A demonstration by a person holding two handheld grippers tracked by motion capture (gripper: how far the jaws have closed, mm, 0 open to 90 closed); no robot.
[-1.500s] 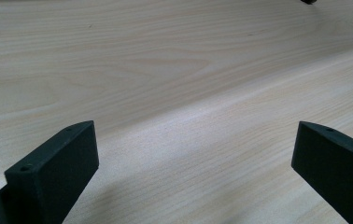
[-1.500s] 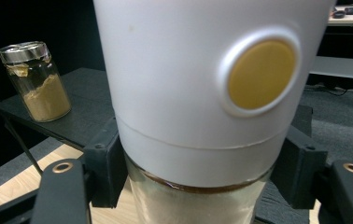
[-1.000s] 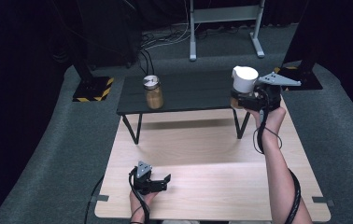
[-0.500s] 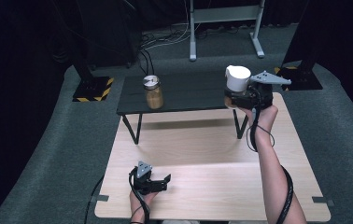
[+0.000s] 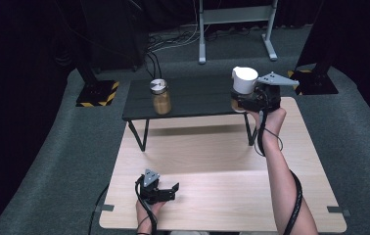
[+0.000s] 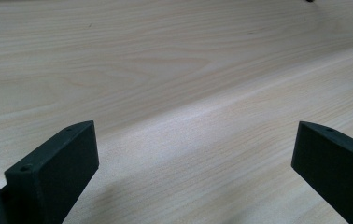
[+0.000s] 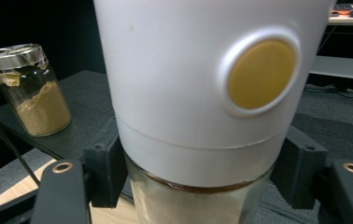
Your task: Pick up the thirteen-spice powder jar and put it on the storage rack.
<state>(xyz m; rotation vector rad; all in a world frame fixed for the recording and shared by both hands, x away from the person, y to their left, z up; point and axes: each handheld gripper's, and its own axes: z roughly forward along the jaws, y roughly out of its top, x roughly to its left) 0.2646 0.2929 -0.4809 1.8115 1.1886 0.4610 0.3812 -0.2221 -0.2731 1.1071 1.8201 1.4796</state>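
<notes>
A: Since a second ago your right gripper point(image 5: 245, 102) has carried the white-capped jar point(image 5: 244, 81) leftward, from past the right end of the small black counter point(image 5: 193, 98) to above its right edge.

B: And the grip?

A: Your jaws are pinching the jar's glass body just under the white cap, upper right of centre in the high view. Your left gripper point(image 5: 169, 191) rests low on the pale wooden counter point(image 5: 212, 161), jaws spread with nothing between them.

B: What surrounds you?

A: A second jar with a metal lid point(image 5: 160, 96) stands on the black counter's left part. Grey carpet point(image 5: 56, 161) lies around both counters, a yellow-and-black striped base point(image 5: 96, 93) sits at upper left, and the room behind is dark.
</notes>
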